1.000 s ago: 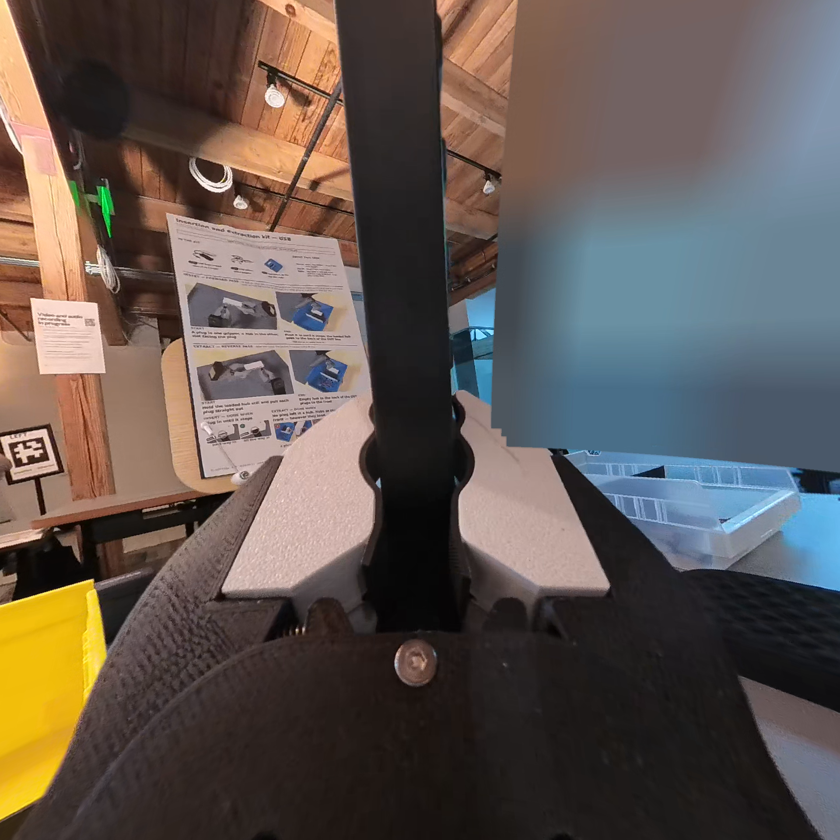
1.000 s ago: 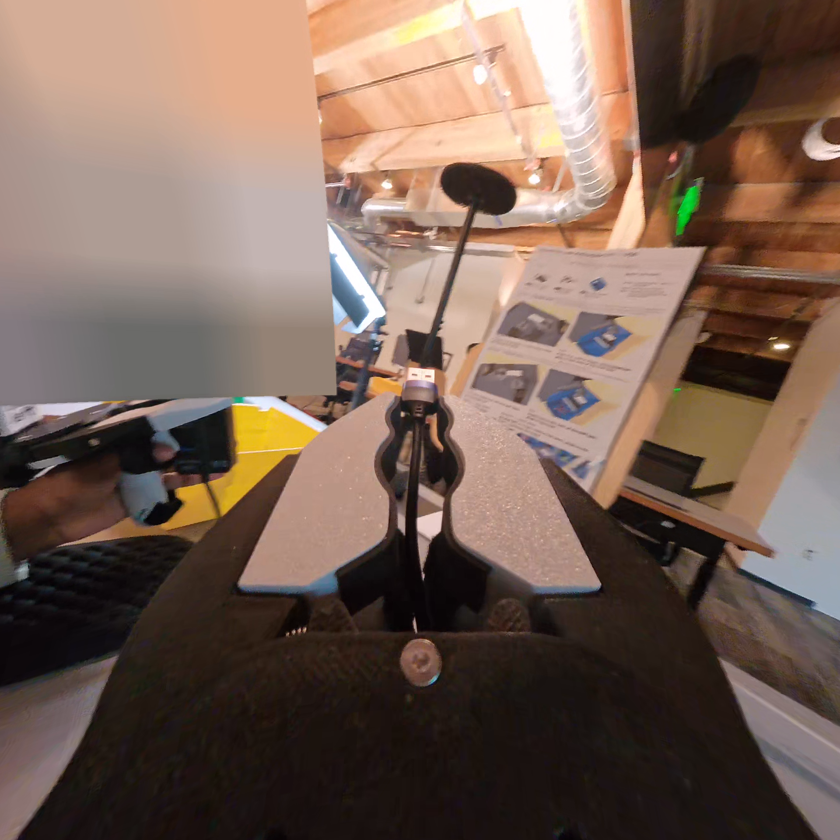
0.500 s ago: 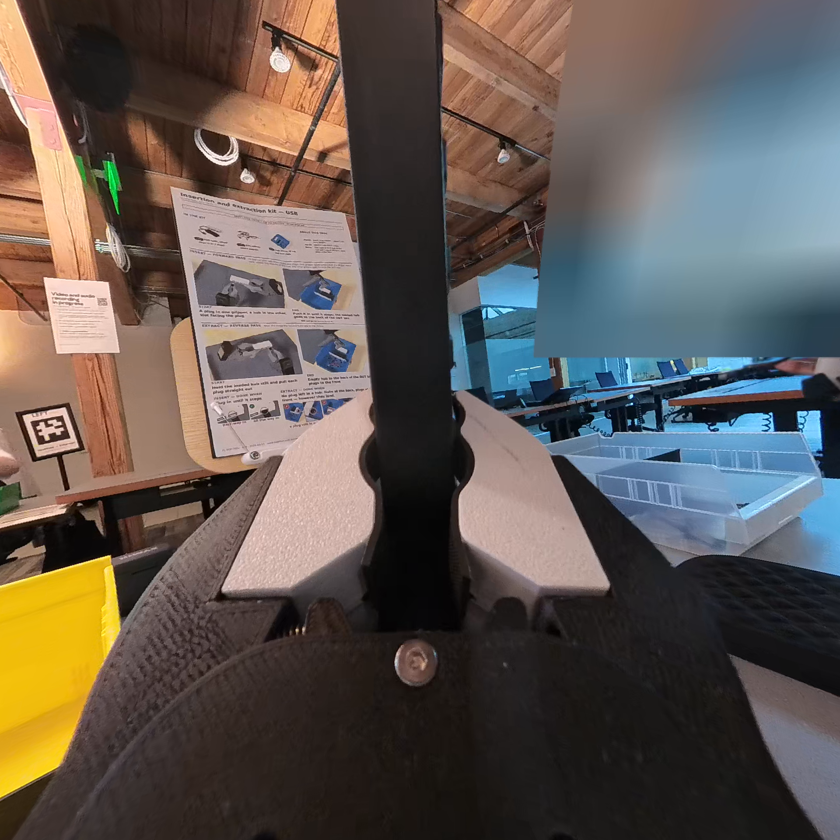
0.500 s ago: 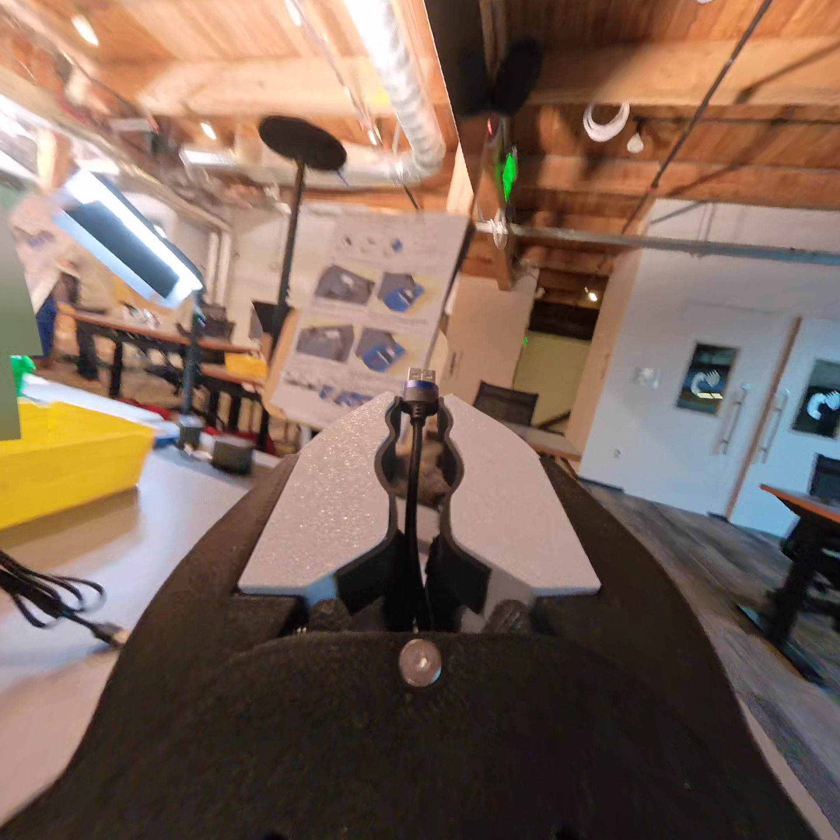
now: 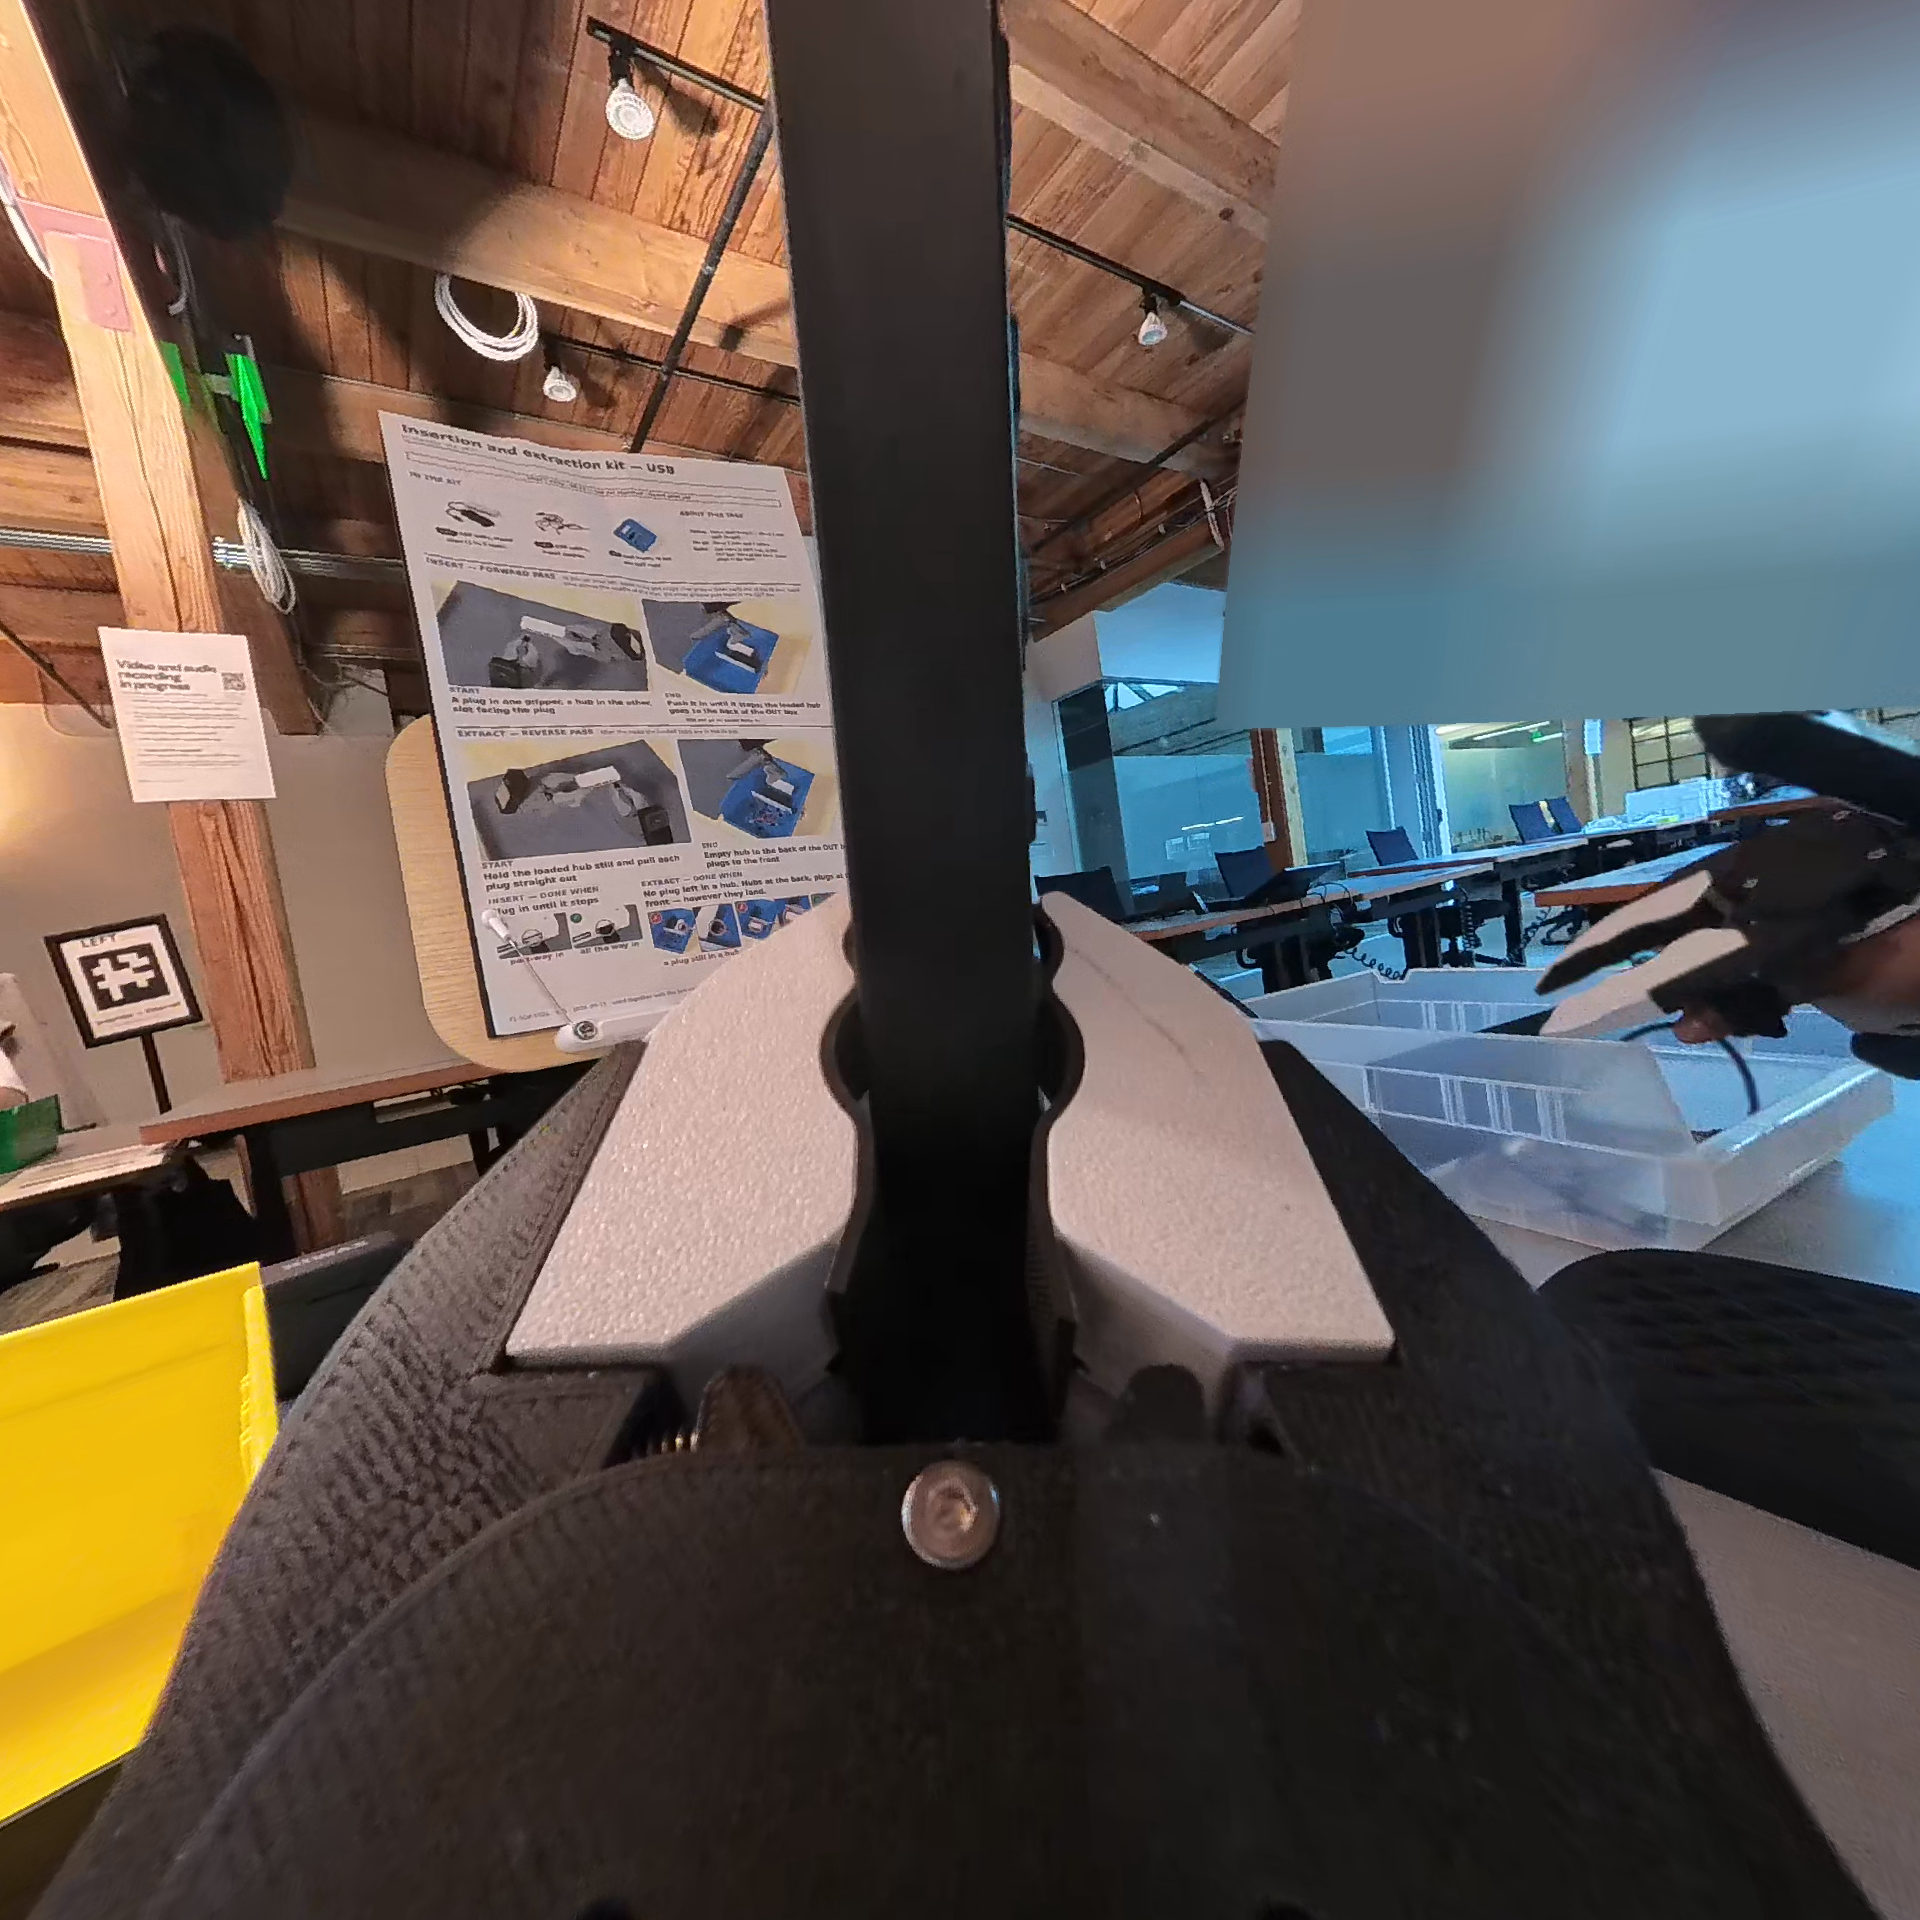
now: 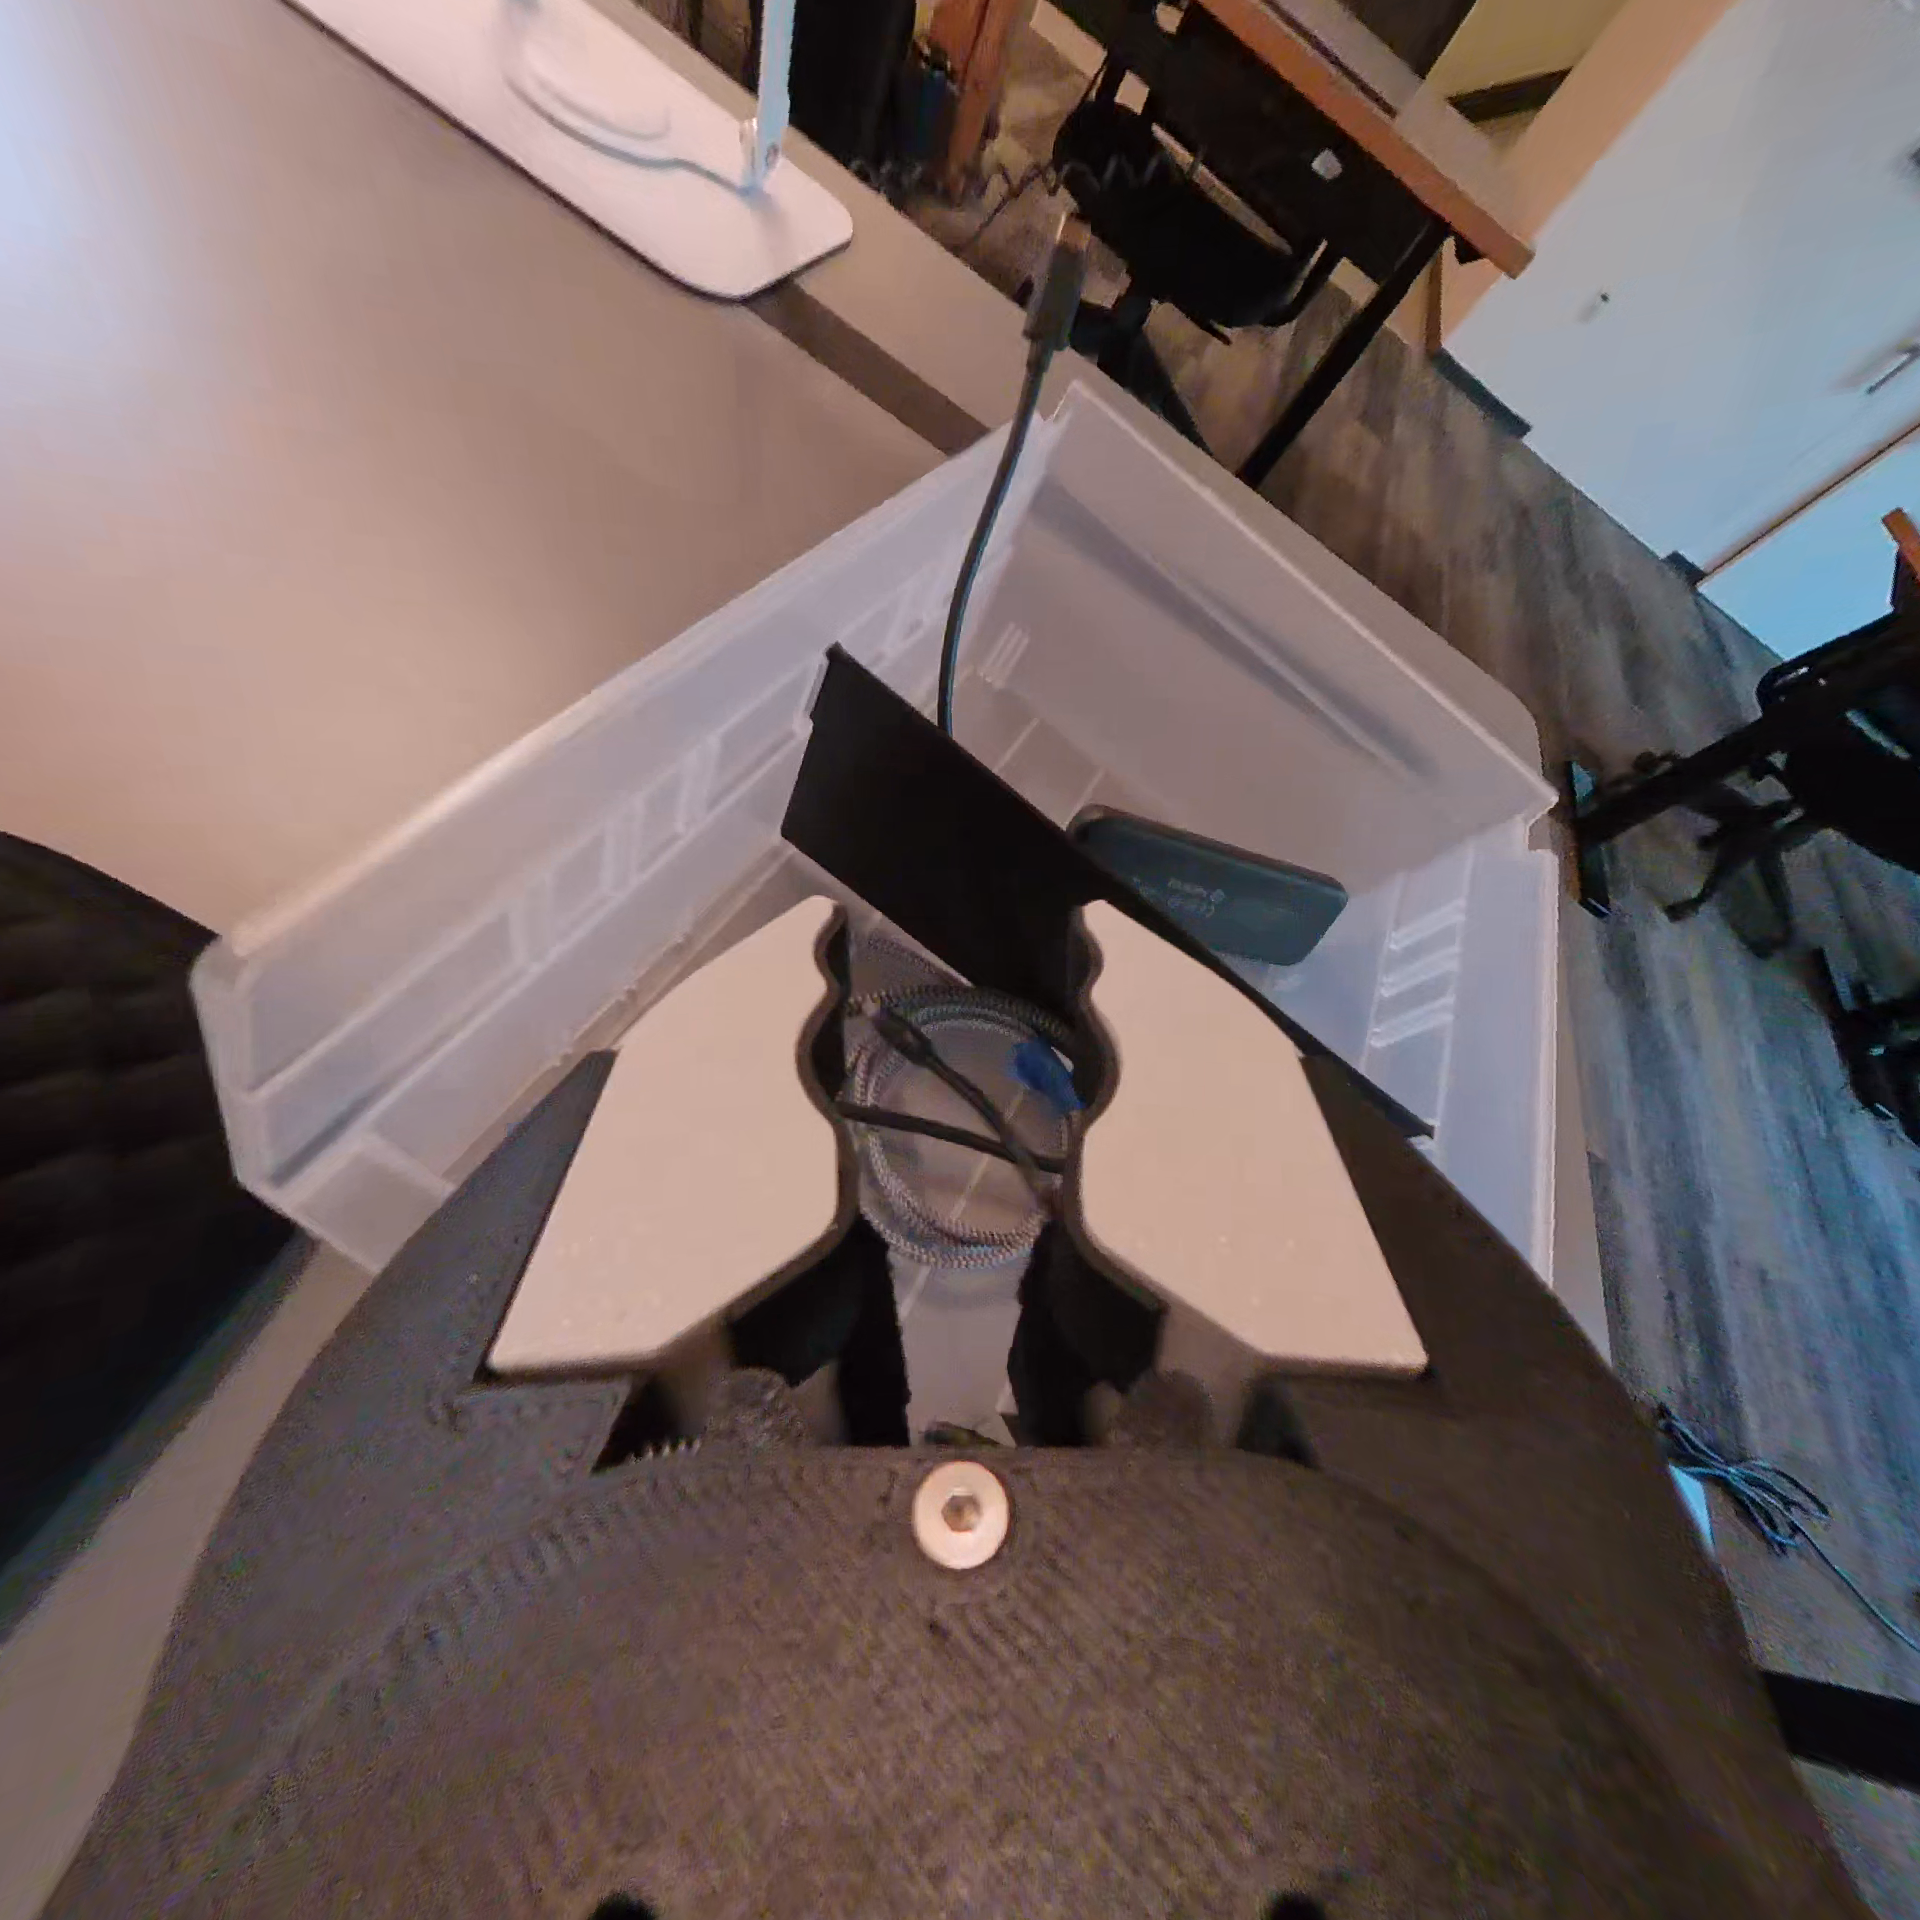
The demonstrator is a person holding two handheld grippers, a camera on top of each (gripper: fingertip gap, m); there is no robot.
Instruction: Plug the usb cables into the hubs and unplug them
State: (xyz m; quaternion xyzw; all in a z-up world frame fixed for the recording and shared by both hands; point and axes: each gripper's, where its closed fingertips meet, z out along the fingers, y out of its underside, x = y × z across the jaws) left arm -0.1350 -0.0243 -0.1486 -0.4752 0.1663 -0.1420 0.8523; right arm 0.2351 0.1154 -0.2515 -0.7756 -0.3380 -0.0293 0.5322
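Below, clear bin (image 6: 623, 852), black divider (image 6: 935, 831), coiled cables (image 6: 935, 1132), dark hub (image 6: 1216, 883)

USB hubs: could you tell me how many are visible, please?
2: a long black hub in the left claw, a dark grey oblong hub in the clear plastic bin; others may be hidden.

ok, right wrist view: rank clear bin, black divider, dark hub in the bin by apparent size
1. clear bin
2. black divider
3. dark hub, partly hidden behind the divider, so its full size is unsure
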